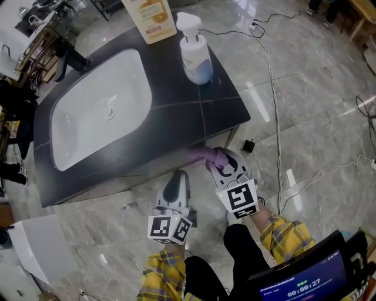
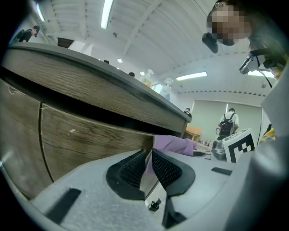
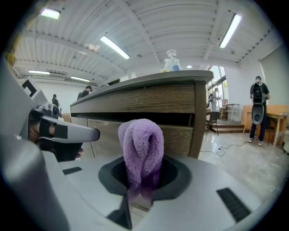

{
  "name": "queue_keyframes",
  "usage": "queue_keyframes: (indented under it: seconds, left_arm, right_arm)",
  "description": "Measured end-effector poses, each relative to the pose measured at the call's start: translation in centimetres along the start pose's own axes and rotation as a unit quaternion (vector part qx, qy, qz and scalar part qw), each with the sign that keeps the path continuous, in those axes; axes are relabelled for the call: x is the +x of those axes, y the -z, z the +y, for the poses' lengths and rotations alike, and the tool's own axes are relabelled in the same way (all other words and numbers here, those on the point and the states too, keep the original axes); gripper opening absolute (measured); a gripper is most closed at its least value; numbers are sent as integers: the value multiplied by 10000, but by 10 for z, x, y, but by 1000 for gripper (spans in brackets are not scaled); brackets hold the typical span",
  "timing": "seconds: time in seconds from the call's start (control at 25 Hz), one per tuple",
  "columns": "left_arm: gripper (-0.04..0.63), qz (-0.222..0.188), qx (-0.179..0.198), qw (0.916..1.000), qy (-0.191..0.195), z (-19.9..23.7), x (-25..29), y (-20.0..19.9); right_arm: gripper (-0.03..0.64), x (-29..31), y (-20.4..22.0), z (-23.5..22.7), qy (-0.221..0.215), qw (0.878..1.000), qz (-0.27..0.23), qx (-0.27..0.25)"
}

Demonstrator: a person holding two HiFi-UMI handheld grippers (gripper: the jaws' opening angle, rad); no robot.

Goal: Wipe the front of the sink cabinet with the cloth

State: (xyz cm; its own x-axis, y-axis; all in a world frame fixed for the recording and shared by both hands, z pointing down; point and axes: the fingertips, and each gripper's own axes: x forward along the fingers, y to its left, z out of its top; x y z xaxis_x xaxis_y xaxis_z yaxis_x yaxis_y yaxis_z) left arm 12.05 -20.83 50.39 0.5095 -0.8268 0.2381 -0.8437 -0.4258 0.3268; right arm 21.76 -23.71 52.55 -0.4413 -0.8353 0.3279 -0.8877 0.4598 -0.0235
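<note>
Purple fleece fills my right gripper [image 3: 143,182]: the jaws are clamped on the lower part of the cloth [image 3: 142,143], and a thick doubled fold of it stands up ahead of them like a soft pad. It looks light, limp and fluffy, so I judge it will squash flat under little pressure and drag a bit on the wood instead of sliding. The bunched middle seems the right place to hold it, with enough fold left out in front that the hard jaw tips never meet the panel. From the head view the right gripper [image 1: 216,160] carries the cloth [image 1: 201,154] up under the lip of the dark countertop [image 1: 220,109], near the cabinet's right corner. Whether the fold is pressing on the wood-grain cabinet front [image 3: 174,107] or just short of it I cannot tell. My left gripper [image 2: 150,164] has its ribbed pads drawn almost together with nothing between them, and it hangs low beside the right one, aimed at the same cabinet front [image 2: 86,137], with the cloth [image 2: 174,144] in sight past its tips. Above, the white sink [image 1: 59,126] sits in the countertop, with a pump bottle [image 1: 195,59] and an orange-printed carton [image 1: 151,17] behind it
</note>
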Motion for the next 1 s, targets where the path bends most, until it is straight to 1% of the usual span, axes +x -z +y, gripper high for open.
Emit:
queue_keyframes:
  seconds: [0.16, 0.36, 0.68, 0.84, 1.0]
  left_arm:
    - [38, 48, 26, 9999, 132, -18, 17, 3]
    - [38, 99, 66, 9994, 323, -39, 37, 5]
    - [38, 153, 55, 9987, 488, -58, 53, 13]
    - [38, 140, 31, 9987, 482, -57, 49, 14]
    - [38, 97, -9, 9991, 413, -49, 36, 11]
  right_arm:
    - [67, -11, 6, -29, 237, 9996, 21, 139]
    - [67, -21, 9, -54, 375, 9992, 23, 169]
    - [67, -38, 21, -90, 703, 9970, 91, 319]
    - [67, -49, 29, -84, 703, 9968, 111, 369]
    - [67, -51, 25, -56, 506, 9978, 66, 432]
